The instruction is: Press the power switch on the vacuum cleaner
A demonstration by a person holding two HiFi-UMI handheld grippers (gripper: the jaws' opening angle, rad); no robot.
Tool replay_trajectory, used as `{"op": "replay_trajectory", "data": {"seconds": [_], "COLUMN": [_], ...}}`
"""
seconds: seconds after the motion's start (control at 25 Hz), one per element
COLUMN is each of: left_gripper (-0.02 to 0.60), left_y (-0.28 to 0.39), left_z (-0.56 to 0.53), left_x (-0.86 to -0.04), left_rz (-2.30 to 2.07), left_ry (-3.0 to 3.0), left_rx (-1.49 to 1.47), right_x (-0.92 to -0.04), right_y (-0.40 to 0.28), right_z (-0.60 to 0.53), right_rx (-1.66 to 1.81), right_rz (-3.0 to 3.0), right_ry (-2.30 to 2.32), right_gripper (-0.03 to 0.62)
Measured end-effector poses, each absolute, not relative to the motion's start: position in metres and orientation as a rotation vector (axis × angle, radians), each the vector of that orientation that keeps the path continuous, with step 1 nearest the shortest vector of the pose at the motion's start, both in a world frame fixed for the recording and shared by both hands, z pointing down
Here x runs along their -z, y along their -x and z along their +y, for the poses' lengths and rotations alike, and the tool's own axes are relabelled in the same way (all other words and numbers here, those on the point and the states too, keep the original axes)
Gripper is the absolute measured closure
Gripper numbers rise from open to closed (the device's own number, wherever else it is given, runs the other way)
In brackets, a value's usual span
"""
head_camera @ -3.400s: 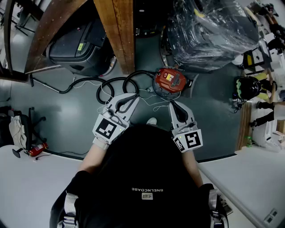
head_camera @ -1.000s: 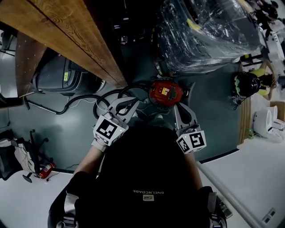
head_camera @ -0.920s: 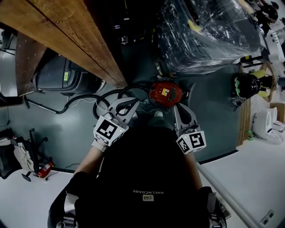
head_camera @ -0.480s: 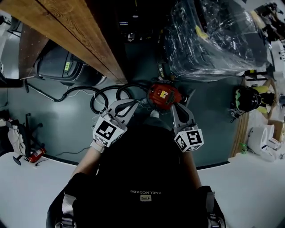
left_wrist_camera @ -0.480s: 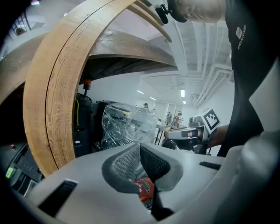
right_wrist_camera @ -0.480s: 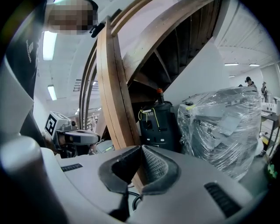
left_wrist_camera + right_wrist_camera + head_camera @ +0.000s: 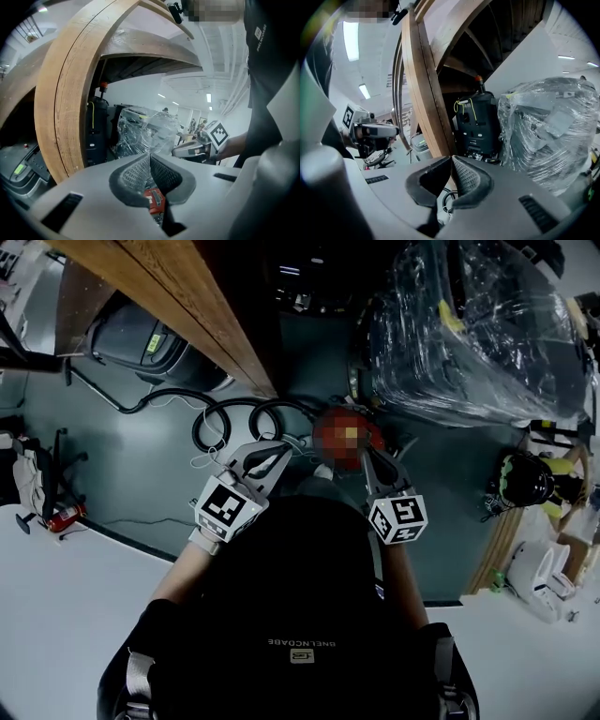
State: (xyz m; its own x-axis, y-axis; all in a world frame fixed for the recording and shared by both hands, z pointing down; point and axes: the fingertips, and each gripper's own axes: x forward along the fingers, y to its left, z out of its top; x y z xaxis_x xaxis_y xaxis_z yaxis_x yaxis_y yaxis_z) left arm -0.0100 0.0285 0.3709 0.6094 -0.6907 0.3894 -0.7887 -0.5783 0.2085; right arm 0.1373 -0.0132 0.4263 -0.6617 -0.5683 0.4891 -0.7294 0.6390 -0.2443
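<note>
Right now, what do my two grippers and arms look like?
Both the left gripper and right gripper are pale grey plastic with curved jaws, dark textured pads and a white cube bearing black square markers. The person wears a black top.

Grey-green floor, red vacuum cleaner at frame centre, black hose coiled just left of it, plastic-wrapped load upper right, dark grey machine upper left, small red fire extinguisher at left edge

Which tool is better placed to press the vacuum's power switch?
Right, probably. In the head view the shut right tool ends at the edge of the red vacuum cleaner; the left tool sits farther off, by the hose.
</note>
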Motion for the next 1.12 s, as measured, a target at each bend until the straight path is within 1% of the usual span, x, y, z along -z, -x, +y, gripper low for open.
{"op": "replay_trajectory", "data": {"seconds": [0.48, 0.88, 1.12], "left_gripper": [0.565, 0.565, 0.566], "left_y": [-0.001, 0.005, 0.013], "left_z": [0.039, 0.045, 0.060], "left_x": [-0.399, -0.435, -0.459], "left_rz": [-1.323, -1.410, -1.435], "left_ry": [-2.324, -2.254, -2.201], "left_rx": [-0.414, -0.411, -0.456], "right_x": [-0.528, -0.642, -0.711], "right_y": [-0.145, -0.141, -0.142], "right_z": [-0.040, -0.051, -0.054], "right_rx": [-0.629, -0.658, -0.670], "right_rz": [-2.370, -2.222, -2.142], "right_ry": [-0.761, -0.637, -0.615], "right_gripper": [0.566, 0.568, 0.568]}}
